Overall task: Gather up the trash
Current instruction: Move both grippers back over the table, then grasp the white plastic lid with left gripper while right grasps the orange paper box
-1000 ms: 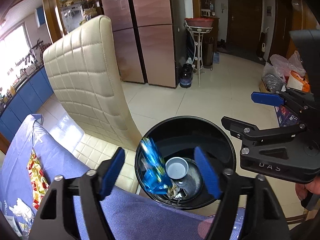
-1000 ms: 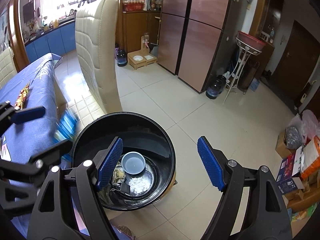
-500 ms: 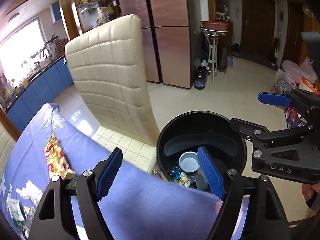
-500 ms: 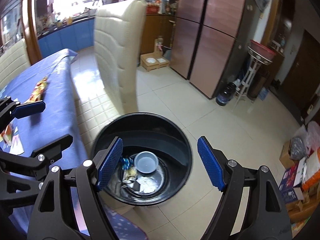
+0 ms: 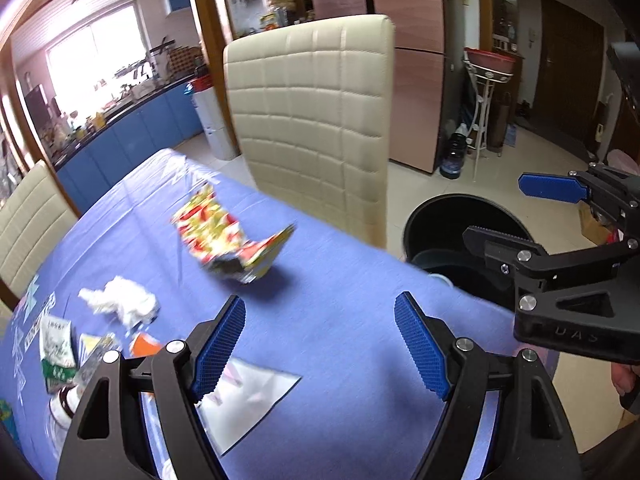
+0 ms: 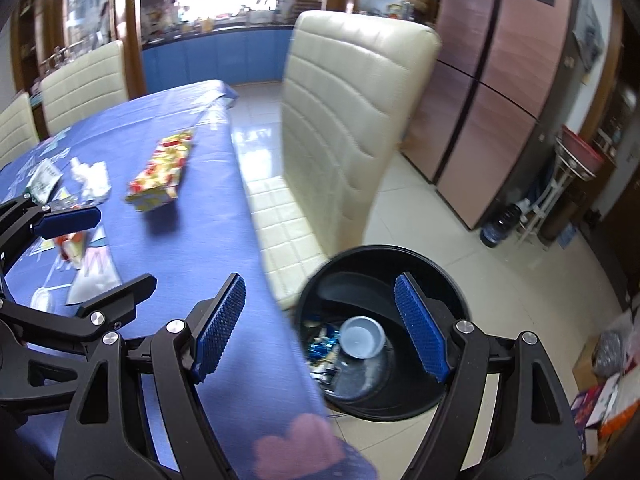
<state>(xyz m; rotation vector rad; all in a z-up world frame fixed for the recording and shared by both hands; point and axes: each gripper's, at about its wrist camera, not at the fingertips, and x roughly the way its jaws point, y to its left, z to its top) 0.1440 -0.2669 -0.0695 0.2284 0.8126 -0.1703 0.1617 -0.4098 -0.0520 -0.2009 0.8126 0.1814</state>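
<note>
My left gripper [image 5: 320,348] is open and empty above the blue tablecloth [image 5: 344,300]. Ahead of it lie a red-yellow snack bag [image 5: 228,240], a crumpled white tissue [image 5: 120,304], a green-white packet [image 5: 56,344] and a clear plastic sheet [image 5: 248,396]. My right gripper [image 6: 320,336] is open and empty over the table's corner and the black trash bin [image 6: 380,256], which holds a blue wrapper [image 6: 324,346], a grey cup [image 6: 362,336] and other scraps. The snack bag [image 6: 160,176] and tissue [image 6: 92,180] also show in the right wrist view.
A cream quilted chair [image 5: 316,128] stands between the table and the bin [image 5: 460,220]. More cream chairs [image 6: 84,80] stand on the table's far side. A copper fridge [image 6: 500,92], a metal stand [image 5: 486,104] and bags on the floor [image 6: 608,380] lie beyond.
The blue wrapper has fallen from the left gripper into the bin. Both grippers have swung left, from over the bin back toward the table and its litter. Both stay open.
</note>
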